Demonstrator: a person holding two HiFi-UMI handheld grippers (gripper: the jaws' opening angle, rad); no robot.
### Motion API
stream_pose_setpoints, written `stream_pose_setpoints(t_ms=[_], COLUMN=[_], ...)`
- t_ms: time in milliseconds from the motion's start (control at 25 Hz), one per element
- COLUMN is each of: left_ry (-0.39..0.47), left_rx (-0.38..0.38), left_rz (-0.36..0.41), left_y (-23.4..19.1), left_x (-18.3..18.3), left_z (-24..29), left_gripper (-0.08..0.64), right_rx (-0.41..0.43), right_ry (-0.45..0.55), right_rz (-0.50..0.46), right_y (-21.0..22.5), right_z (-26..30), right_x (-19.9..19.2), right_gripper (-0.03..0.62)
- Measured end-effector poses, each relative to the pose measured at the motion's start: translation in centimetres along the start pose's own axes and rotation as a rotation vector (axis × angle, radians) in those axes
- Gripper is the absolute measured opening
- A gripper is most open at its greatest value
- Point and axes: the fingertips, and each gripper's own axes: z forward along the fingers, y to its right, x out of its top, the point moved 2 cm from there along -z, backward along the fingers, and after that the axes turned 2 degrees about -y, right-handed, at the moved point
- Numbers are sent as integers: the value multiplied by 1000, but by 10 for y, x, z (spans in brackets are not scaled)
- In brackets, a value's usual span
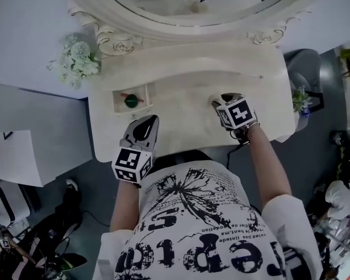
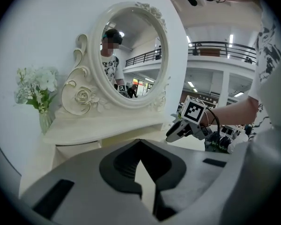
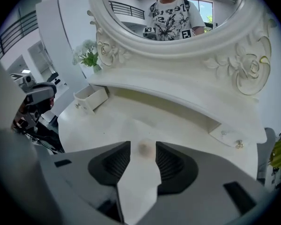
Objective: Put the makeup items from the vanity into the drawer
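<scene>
The white vanity top (image 1: 181, 92) has a small open drawer (image 1: 118, 102) at its left. In the drawer lie a green round item (image 1: 130, 101) and a red item (image 1: 125, 94). My right gripper (image 1: 217, 103) rests low over the middle right of the top. In the right gripper view its jaws (image 3: 143, 143) stand open around a small beige round item (image 3: 144, 148), with a gap on each side of it. My left gripper (image 1: 148, 119) hovers at the front edge just below the drawer. Its jaws (image 2: 140, 142) are shut and empty.
An oval mirror (image 1: 186, 7) in an ornate frame rises behind a raised shelf (image 1: 186, 60). White flowers (image 1: 76, 60) stand at the left end. A closed drawer with a knob (image 3: 239, 145) sits under the shelf at the right. The person's torso presses against the front edge.
</scene>
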Motion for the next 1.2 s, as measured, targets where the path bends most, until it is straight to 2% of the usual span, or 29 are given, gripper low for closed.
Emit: stream_pose_setpoints(t_ms=[240,440,720,760,1200], left_ry=[-14,-24,-39,-38,-30], left_rx=[53,81,109,111,124], left_rz=[-51,-79,-94,-96,-87], left_y=[-4,1,6,6,6], left_x=[-12,-17,-26,-27,-23], left_z=[4,9,14,14,4], left_gripper=[5,5,5,5,5], right_rx=[14,45,28,26,37], right_ry=[-44,-99,-121,-121,-63], right_rz=[-54,-66,-63,-63,-14], right_y=[4,4,12,13,13], right_z=[29,48,63,65,45], right_x=[1,-4,-8,-9,3], right_gripper=[209,210,193,176,164])
